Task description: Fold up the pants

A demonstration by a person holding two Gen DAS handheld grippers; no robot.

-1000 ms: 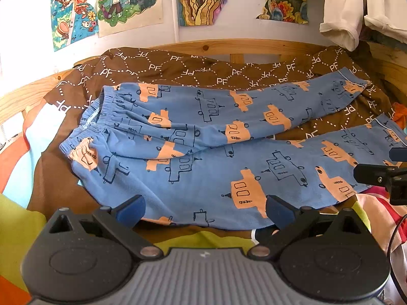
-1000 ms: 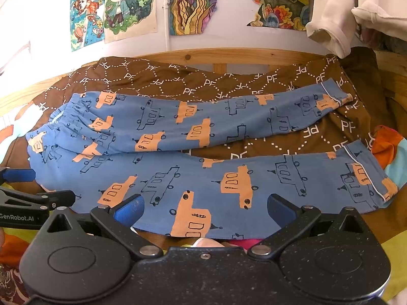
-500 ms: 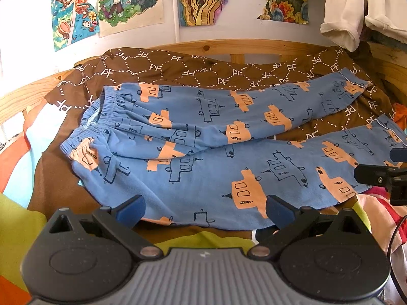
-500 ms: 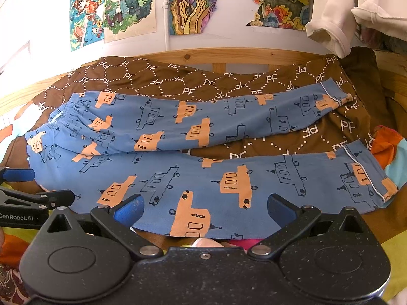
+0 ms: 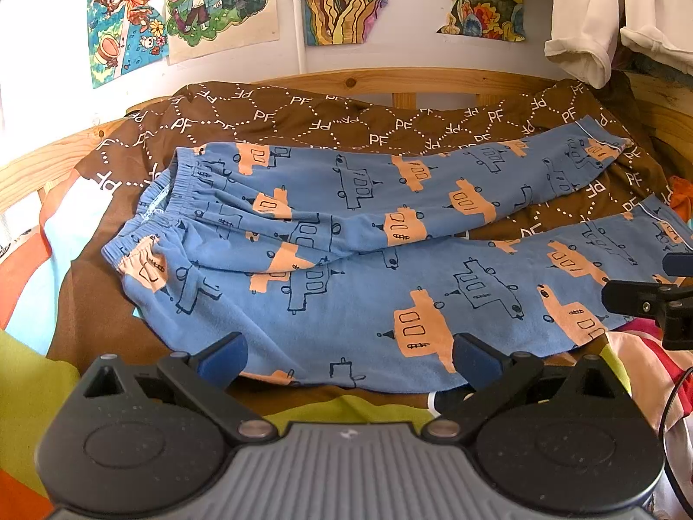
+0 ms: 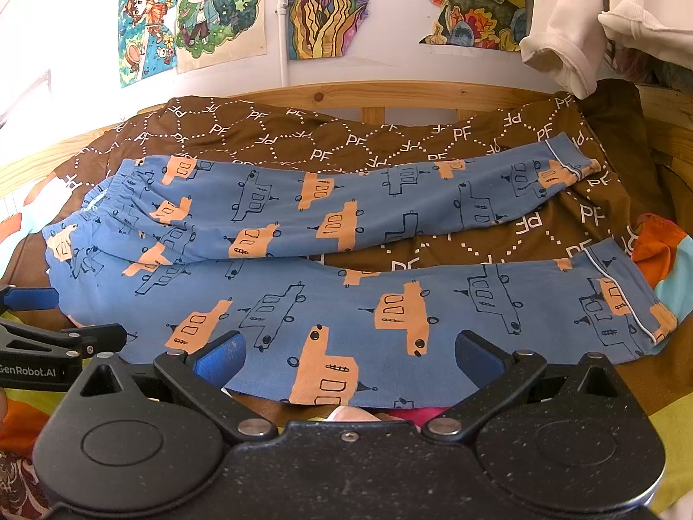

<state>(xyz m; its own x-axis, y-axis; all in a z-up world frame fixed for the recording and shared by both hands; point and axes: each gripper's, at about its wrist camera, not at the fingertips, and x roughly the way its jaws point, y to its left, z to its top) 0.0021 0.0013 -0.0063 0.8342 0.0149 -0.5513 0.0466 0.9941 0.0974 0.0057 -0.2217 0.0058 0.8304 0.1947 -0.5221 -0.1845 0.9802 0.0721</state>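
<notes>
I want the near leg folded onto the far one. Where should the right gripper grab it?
Judging by its pose, pinch the near leg's front edge close to its cuff, from the near side. That edge lies flat and open toward the right gripper, which is wide open.

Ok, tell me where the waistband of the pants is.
The waistband is at the left end of the pants in both views, lying on the brown blanket, beyond the open left gripper.
</notes>
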